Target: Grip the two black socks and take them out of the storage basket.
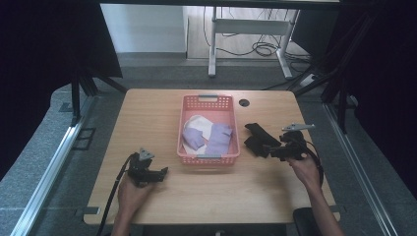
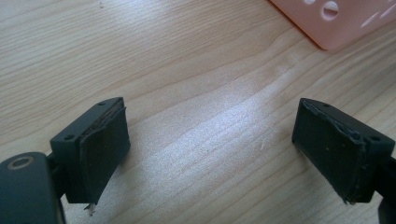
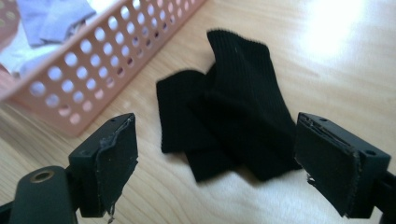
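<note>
A pile of black socks [image 1: 256,137] lies on the wooden table just right of a pink basket [image 1: 209,158]. In the right gripper view the black socks [image 3: 229,107] lie folded over one another straight ahead of my right gripper [image 3: 217,158], whose jaws stand wide apart with nothing between the pads. In the high view my right gripper [image 1: 273,151] hovers at the socks' near right edge. My left gripper [image 1: 163,173] rests low at the front left, open over bare wood [image 2: 210,149]. Lilac cloths [image 1: 219,137] and a white cloth [image 1: 199,123] lie inside the basket.
The basket's perforated wall [image 3: 93,70] runs close on the left in the right gripper view, and one of its corners [image 2: 336,23] shows in the left gripper view. A round cable hole [image 1: 244,103] sits in the table's far side. Black curtains flank the table.
</note>
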`<action>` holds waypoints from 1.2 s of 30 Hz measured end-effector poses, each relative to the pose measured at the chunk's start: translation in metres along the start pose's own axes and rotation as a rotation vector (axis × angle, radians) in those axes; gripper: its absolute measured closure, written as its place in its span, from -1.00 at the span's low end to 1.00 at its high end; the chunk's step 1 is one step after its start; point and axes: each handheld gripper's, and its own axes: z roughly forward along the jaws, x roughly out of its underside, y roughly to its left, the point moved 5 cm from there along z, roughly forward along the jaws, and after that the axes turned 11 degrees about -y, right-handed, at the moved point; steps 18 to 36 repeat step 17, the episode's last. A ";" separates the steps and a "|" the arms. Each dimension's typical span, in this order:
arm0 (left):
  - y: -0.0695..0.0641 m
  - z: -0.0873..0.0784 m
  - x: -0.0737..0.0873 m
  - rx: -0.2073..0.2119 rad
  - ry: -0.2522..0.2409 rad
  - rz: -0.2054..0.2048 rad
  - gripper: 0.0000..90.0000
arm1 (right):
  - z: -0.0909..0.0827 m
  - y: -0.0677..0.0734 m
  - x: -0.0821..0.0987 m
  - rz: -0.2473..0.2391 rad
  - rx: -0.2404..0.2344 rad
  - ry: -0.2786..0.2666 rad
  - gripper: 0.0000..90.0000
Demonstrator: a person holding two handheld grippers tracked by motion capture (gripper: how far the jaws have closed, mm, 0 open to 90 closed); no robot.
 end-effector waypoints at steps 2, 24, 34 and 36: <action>0.000 0.000 0.000 0.000 0.000 0.000 -0.76 | 0.000 -0.003 0.009 0.002 0.011 0.010 -0.69; 0.000 0.000 0.000 0.004 0.001 0.002 -0.76 | 0.014 -0.024 0.065 -0.006 0.044 0.116 -0.71; 0.000 0.000 0.000 0.004 0.001 0.002 -0.76 | 0.014 -0.024 0.065 -0.006 0.044 0.116 -0.71; 0.000 0.000 0.000 0.004 0.001 0.002 -0.76 | 0.014 -0.024 0.065 -0.006 0.044 0.116 -0.71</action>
